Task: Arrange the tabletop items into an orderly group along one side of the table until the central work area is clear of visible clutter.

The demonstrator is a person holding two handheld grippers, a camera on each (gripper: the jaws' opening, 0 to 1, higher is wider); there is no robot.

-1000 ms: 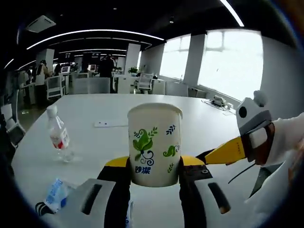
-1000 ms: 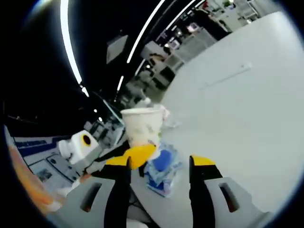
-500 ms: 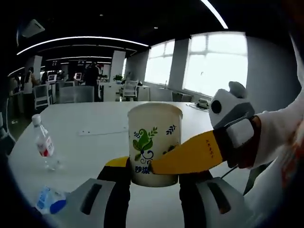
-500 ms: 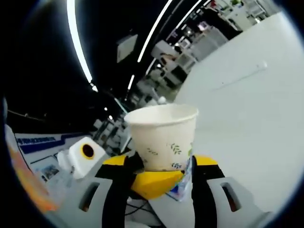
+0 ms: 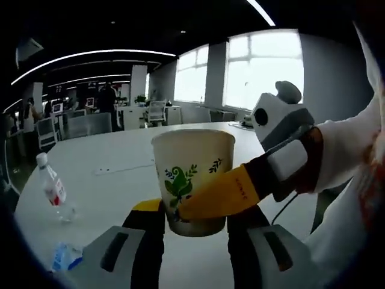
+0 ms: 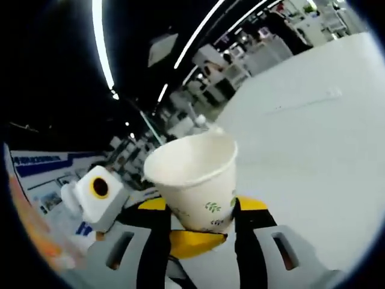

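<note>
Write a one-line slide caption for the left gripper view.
Both grippers meet on a paper cup above the white table.

Bright windows (image 5: 252, 72) glare; ceiling light strips (image 6: 102, 48) streak, edges warped.

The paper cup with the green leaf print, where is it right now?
The paper cup is held off the white table between both grippers, the right gripper's yellow jaw across its front; a water bottle stands left of it.
</note>
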